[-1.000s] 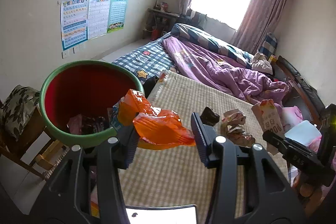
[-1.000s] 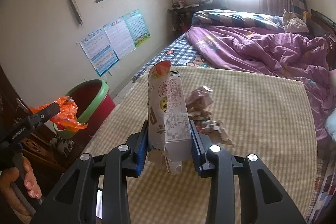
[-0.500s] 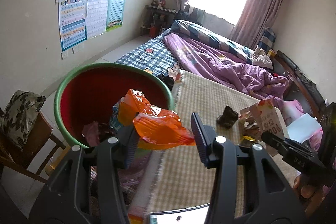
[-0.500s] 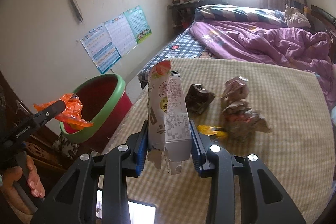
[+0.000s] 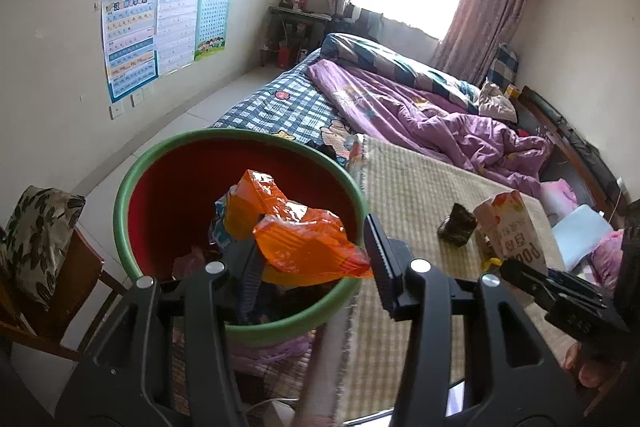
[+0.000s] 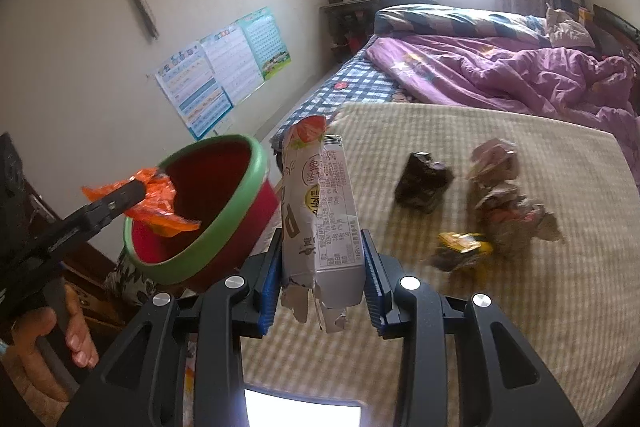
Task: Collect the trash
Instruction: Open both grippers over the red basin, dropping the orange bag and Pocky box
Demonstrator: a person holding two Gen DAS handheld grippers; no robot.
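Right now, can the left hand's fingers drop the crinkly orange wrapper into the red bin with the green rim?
Probably yes: the orange wrapper hangs above the open red bin, with nothing between them.

We see the left gripper (image 5: pixel 316 259) closed on an orange wrapper (image 5: pixel 296 235), held over the mouth of the red bin with green rim (image 5: pixel 132 187). More wrappers lie in the bin bottom. To the right, the right gripper (image 5: pixel 516 275) holds a pale carton (image 5: pixel 510 227) upright above the woven mat (image 5: pixel 408 195). A dark crumpled wrapper (image 5: pixel 456 227) sits on the mat just beside the carton. A purple quilt (image 5: pixel 420 115) is behind, and a chair with a floral cushion (image 5: pixel 40 235) is at left.
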